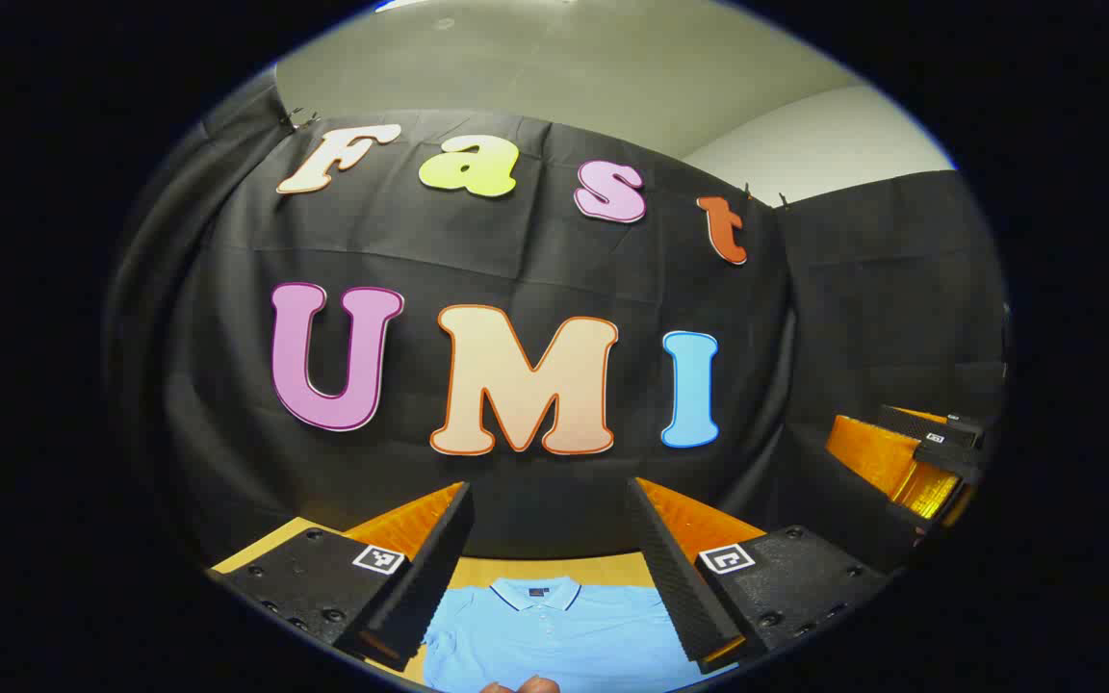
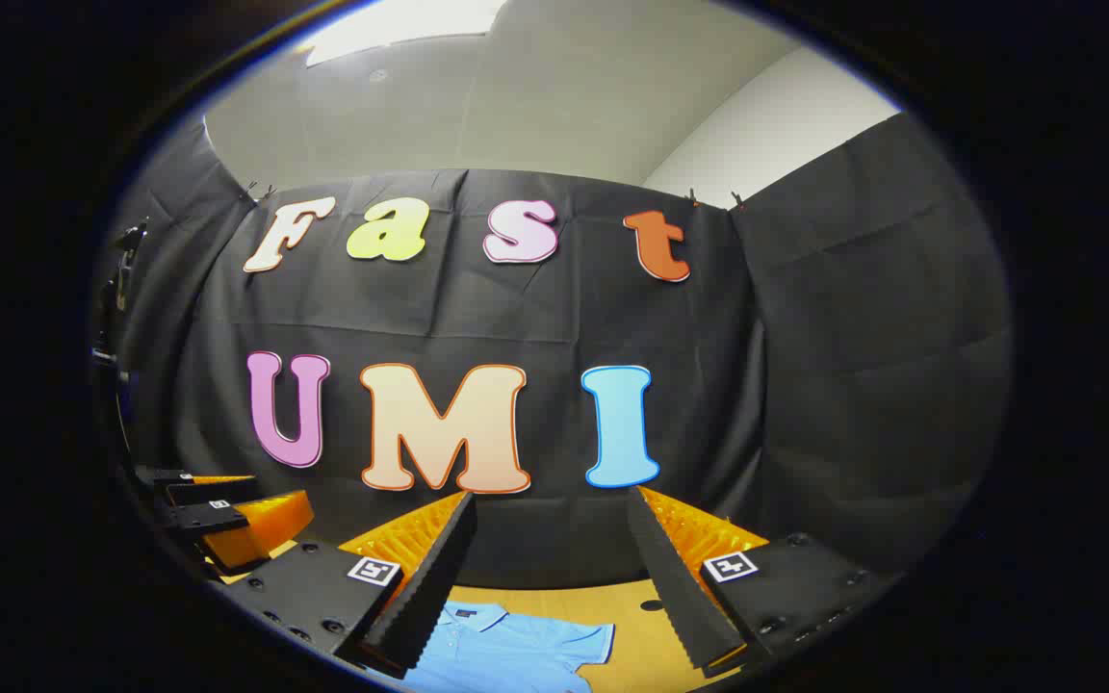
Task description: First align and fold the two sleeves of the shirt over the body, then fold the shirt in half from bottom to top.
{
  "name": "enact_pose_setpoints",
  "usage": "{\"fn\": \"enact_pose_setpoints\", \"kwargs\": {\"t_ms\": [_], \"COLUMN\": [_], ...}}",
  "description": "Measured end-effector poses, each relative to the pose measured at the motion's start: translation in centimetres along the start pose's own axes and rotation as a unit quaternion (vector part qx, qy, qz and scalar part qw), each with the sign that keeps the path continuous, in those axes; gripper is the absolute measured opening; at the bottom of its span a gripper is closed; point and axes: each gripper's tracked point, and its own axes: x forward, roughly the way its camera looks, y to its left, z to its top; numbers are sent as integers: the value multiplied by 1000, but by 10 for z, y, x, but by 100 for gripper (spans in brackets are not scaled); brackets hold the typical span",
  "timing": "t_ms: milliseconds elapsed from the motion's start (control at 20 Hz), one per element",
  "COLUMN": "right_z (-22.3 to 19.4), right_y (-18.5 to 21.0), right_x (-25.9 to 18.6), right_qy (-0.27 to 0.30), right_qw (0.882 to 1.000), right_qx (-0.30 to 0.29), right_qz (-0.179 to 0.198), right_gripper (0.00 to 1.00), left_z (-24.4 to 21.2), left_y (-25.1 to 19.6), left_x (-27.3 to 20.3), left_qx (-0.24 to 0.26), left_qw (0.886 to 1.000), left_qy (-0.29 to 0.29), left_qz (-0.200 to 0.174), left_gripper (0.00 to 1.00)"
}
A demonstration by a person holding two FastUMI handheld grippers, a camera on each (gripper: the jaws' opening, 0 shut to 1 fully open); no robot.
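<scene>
The shirt (image 1: 554, 635) is laid flat on the tabletop (image 1: 554, 570), collar toward the far edge by the black wall; one sleeve (image 2: 579, 643) is seen spread out sideways. The left gripper (image 1: 554, 568) is held above it with jaws wide, nothing between them. The right gripper (image 2: 550, 577) is likewise held wide and empty, over the sleeve side. Fingertips of a hand (image 1: 521, 685) are seen at the shirt's near part.

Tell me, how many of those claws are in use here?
2. The left claw hangs open above the blue shirt's collar; the right claw hangs open beside it, over the shirt's sleeve and the table.
</scene>
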Motion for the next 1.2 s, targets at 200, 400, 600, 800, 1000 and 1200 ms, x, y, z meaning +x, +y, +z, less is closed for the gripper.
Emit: {"fn": "enact_pose_setpoints", "kwargs": {"t_ms": [200,400,600,800,1000,1200], "right_z": [1,-4,-12,-31,-75,-128], "right_y": [8,11,13,15,9,-3], "right_x": [1,1,6,12,29,59], "right_qy": [-5,-1,4,19,63,97], "right_qw": [1000,1000,1000,1000,997,993], "right_qx": [-2,-10,-8,-1,-22,-42], "right_qz": [6,6,11,19,27,43], "right_gripper": [98,98,98,98,98,100], "left_z": [6,5,0,-6,-6,-1], "left_y": [-7,-3,5,12,16,25], "left_x": [-1,-1,0,0,-1,-4], "left_qx": [3,1,-9,-21,-24,3], "left_qw": [1000,1000,1000,1000,999,998], "left_qy": [-12,-9,-3,3,2,-5], "left_qz": [-7,-4,6,21,35,68], "left_gripper": [94,94,94,94,95,95]}}
